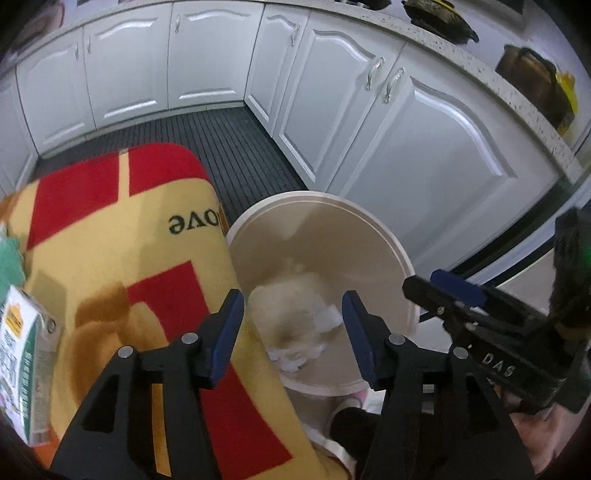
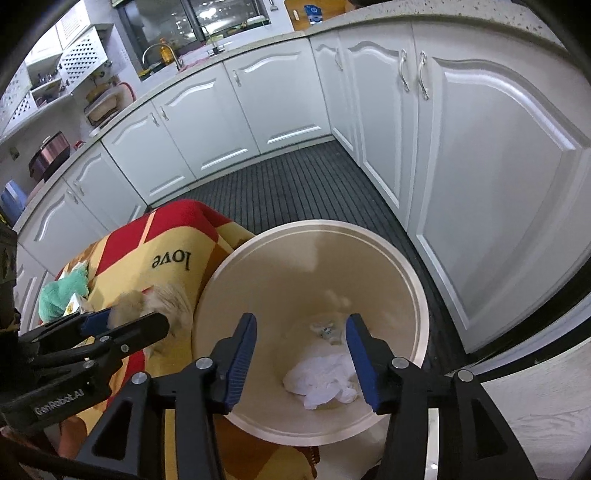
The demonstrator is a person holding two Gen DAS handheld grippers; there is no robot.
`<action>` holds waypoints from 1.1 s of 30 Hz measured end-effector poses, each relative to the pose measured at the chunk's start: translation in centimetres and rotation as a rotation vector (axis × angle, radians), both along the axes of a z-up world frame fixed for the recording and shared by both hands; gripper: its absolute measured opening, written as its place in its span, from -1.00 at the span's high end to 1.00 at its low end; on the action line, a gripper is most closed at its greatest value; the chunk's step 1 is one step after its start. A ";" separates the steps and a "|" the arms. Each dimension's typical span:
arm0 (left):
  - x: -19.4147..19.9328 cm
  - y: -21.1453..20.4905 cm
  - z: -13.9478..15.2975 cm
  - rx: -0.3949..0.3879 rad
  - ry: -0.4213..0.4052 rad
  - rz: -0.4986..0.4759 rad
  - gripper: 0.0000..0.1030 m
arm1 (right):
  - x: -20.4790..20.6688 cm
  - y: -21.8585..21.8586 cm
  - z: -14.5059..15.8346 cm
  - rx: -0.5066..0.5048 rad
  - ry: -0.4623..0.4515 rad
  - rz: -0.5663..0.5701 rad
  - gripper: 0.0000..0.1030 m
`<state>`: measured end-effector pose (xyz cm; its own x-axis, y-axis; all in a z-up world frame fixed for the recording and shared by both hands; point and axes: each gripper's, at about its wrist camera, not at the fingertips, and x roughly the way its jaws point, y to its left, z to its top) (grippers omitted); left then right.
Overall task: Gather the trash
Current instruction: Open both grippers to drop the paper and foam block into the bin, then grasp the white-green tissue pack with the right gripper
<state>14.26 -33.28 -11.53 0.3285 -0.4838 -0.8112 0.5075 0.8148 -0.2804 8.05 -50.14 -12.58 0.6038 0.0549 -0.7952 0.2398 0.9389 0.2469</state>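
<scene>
Left tongs (image 1: 291, 334) and right tongs (image 2: 301, 360) spread wide, empty, above bin (image 2: 419, 295)

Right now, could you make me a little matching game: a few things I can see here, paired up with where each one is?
Things:
1. white tissue
2. green plush toy
3. carton
4. black pot

Places:
A. up on the countertop
B. on the blanket, beside the green toy
C. on the blanket's far left edge in the right wrist view
D. inside the beige bin

Pairs: 1-D, 2-C, 3-B, 4-A
</scene>
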 end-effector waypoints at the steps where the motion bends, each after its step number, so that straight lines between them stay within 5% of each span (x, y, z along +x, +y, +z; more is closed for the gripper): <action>1: 0.0 0.0 0.0 -0.002 0.003 0.001 -0.04 | 0.0 -0.1 -0.1 0.001 0.003 -0.001 0.06; 11: -1.5 1.6 1.7 0.037 -0.080 0.043 -0.04 | -0.4 1.0 0.0 0.002 0.014 0.008 0.05; 16: -2.0 3.1 2.8 0.061 -0.134 0.080 -0.04 | -0.6 2.7 0.9 -0.010 -0.009 0.042 -0.18; 22: -2.1 5.8 3.6 0.086 -0.180 0.138 -0.04 | -0.4 5.4 2.0 -0.015 -0.029 0.085 -0.19; 33: -1.5 13.7 4.6 0.096 -0.165 0.242 -0.04 | 0.6 10.8 4.0 -0.026 -0.057 0.180 -0.26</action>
<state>12.76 -19.63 -6.90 0.5559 -0.2987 -0.7757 0.3276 0.9364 -0.1258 8.67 -39.34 -8.63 0.6304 0.1464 -0.7624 0.0533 0.9716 0.2307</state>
